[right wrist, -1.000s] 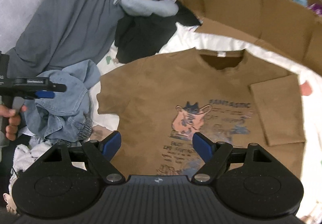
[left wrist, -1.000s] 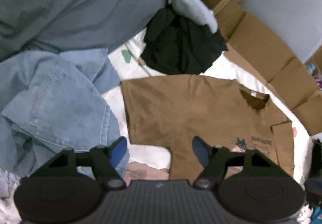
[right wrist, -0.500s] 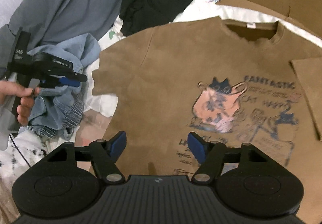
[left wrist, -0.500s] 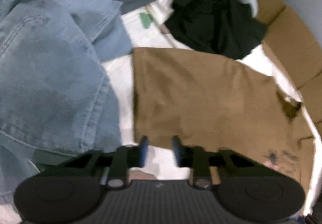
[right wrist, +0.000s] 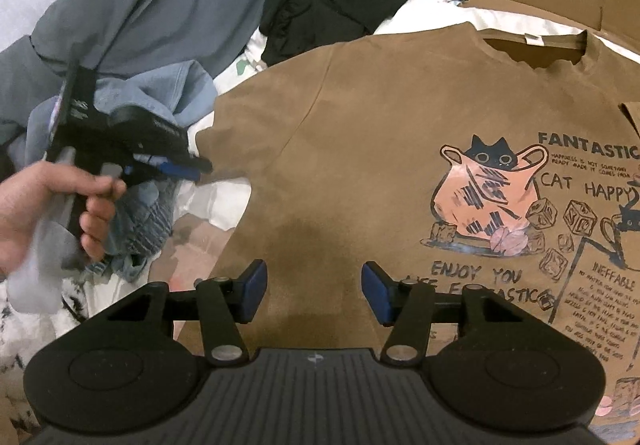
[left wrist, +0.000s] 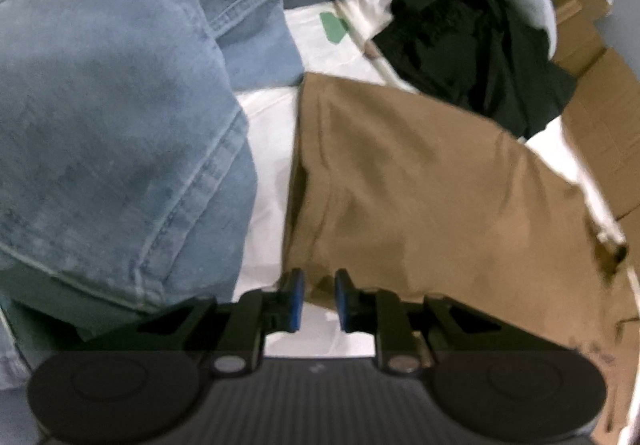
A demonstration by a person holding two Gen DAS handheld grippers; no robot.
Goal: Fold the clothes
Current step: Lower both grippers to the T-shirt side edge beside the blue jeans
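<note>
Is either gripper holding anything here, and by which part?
Left gripper pinches the brown T-shirt at its sleeve edge. Right gripper is closing, holding nothing yet.

Brown printed T-shirt (right wrist: 360, 149) flat, print up

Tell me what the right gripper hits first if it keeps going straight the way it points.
Most likely the brown T-shirt: plain cloth left of the cat print lies directly ahead of the right gripper, whose jaws are closing with nothing between them. Depth is hard to judge.

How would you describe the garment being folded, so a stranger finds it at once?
On the white sheet, beside the blue jeans, lies the brown T-shirt spread flat. Only it carries a cat print reading FANTASTIC.
</note>
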